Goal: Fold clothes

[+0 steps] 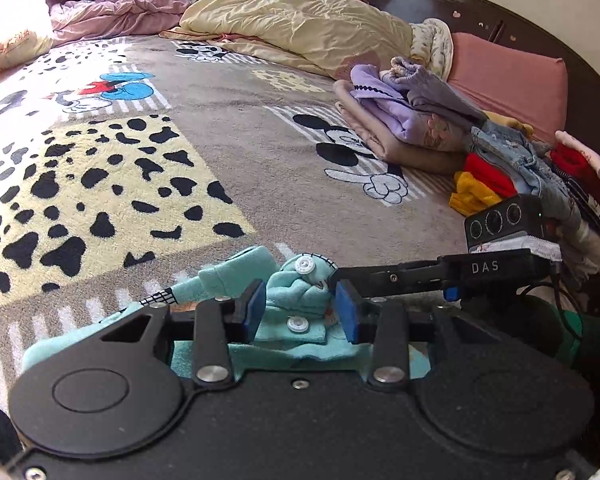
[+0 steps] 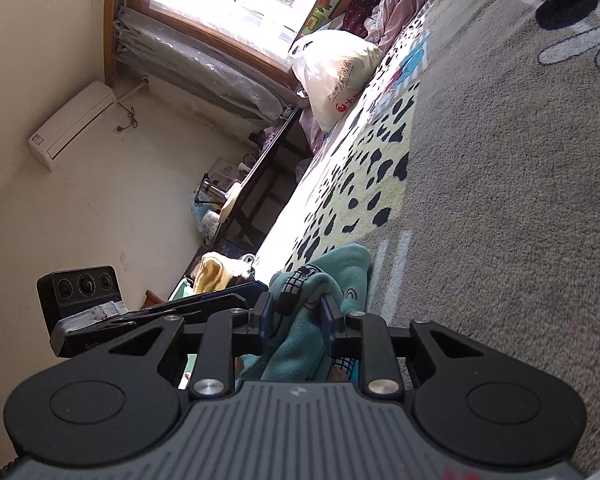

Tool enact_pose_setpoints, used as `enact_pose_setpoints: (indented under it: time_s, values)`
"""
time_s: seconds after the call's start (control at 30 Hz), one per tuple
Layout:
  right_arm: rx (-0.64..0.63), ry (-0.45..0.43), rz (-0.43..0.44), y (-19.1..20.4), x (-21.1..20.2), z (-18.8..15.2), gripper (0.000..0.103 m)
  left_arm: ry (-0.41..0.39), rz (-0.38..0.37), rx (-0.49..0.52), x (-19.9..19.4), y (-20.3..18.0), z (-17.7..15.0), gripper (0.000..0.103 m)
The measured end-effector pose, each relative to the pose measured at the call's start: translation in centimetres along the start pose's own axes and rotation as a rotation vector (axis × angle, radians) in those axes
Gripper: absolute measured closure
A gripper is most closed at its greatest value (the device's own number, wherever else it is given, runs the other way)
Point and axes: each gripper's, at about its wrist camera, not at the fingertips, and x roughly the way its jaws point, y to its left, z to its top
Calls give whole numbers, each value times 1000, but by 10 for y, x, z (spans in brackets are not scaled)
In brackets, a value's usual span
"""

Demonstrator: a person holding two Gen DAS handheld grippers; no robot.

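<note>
two grippers: left gripper (image 1: 300, 312), right gripper (image 2: 296, 312). one teal garment (image 1: 288, 296) with two white snap buttons showing. one stack of folded clothes (image 1: 412, 120). one pink pillow (image 1: 508, 80). one white plastic bag (image 2: 336, 76).

A: Grey bed blanket (image 1: 228, 128) here, with a yellow patch of black spots and black-and-white cartoon mice.

B: The garment (image 1: 300, 292) on it is teal, with white snaps and a black grid mark.

A: Beyond the blanket: cream quilt (image 1: 300, 28), lilac folded clothes (image 1: 396, 108), pink pillow (image 1: 508, 76).
</note>
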Motion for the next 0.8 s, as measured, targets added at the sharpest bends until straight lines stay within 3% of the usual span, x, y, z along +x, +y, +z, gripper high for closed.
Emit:
enact_pose_setpoints:
  time_s: [0.03,0.27,0.43,0.5,0.53,0.57,0.63,0.67,0.73,0.8]
  values:
    - [8,0,6,-1,0,0,76,-5,-3,-53,1,4,4,66]
    - [238,-63,125,-34,-13,4,77,56,22,-149,20,9,8,66]
    - [245,-50,134,-35,-10,2,77,106,81,-86,28,-3,13,66]
    - [259,-50,156,-37,-10,2,77,122,132,11,30,-17,19,70]
    - [261,-48,162,-37,-9,2,77,145,183,121,35,-32,16,81]
    - [262,-45,164,-36,-9,2,77,167,235,231,40,-47,13,85]
    - [268,-55,156,-37,-9,0,77,229,348,546,55,-86,-10,96]
    - [271,-60,153,-38,-9,0,77,241,386,631,62,-97,-19,97]
    - [281,-77,148,-39,-13,1,77,265,427,731,70,-102,-27,101]
    - [287,-83,149,-40,-14,1,77,266,441,749,70,-98,-29,101]
